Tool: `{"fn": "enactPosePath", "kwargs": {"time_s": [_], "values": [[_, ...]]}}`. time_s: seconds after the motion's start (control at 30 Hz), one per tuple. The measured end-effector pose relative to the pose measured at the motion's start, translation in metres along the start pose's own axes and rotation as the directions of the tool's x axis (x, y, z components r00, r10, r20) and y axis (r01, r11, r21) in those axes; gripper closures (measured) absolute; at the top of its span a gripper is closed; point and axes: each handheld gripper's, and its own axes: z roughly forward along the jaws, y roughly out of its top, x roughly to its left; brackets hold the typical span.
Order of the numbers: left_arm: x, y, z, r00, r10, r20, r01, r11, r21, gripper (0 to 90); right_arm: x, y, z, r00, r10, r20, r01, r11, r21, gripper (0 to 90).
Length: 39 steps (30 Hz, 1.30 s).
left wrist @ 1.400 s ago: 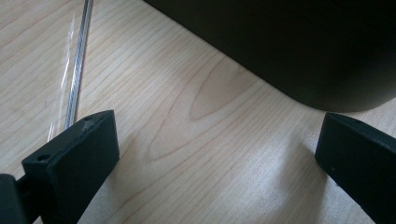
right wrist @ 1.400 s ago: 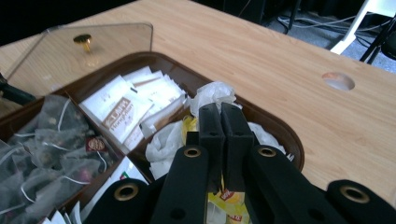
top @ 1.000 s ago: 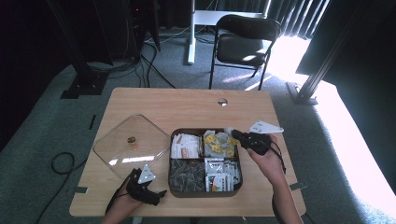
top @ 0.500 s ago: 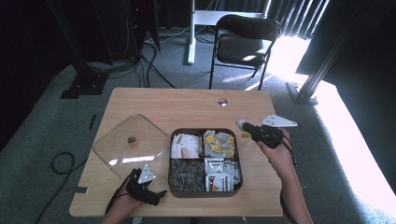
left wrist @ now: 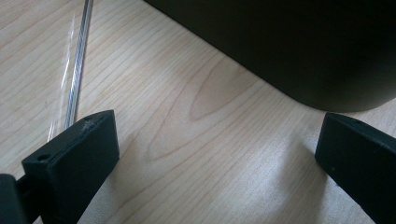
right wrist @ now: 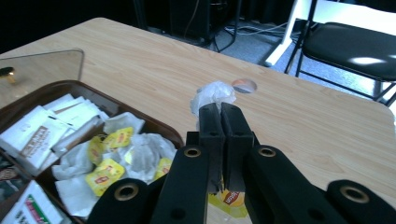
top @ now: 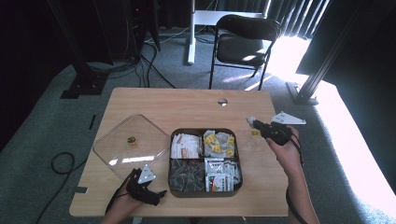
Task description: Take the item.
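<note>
Right hand raised over table at tray's 2 o'clock, forearm entering from 5 o'clock. Right gripper jaws pressed together, pinching tea bag; yellow tag hangs beneath, at 6 o'clock. Left gripper low on table, jaws spread, dark tray at 12 o'clock.

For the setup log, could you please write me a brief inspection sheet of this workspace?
Surface: wooden table, round hole near far edge.
Job's things: brown tray, four compartments of packets and tea bags; one tea bag lifted out.
Clutter: clear lid left of tray.
Grippers: right gripper shut on tea bag beside tray; left gripper open, low at near edge.
Cables: black cables on floor.
Surroundings: chair, carpet, dark curtains.
</note>
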Motion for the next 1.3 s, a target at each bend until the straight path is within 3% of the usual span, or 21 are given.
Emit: {"fn": "enactPosePath", "kwargs": {"time_s": [0.4,0.8,1.07,1.3], "values": [[0.0,0.0,0.0,1.0,-0.001,0.001,0.001,1.0,0.0,0.0,-0.02,-0.007,0.005,0.9983,0.04,0.043,-0.04,0.999,0.011,88.5],[0.0,0.0,0.0,1.0,-0.001,0.0,0.001,1.0,0.0,0.0,-0.026,-0.021,0.011,0.9958,0.075,0.053,-0.077,0.996,0.034,87.9],[0.0,0.0,0.0,1.0,-0.002,-0.001,0.002,1.0,0.001,0.0,-0.028,-0.028,0.012,0.9953,0.088,0.04,-0.09,0.995,0.052,79.8],[0.0,0.0,0.0,1.0,-0.002,-0.001,0.002,1.0,0.001,0.0,-0.025,-0.029,0.009,0.9959,0.089,0.015,-0.09,0.995,0.046,66.7]]}}
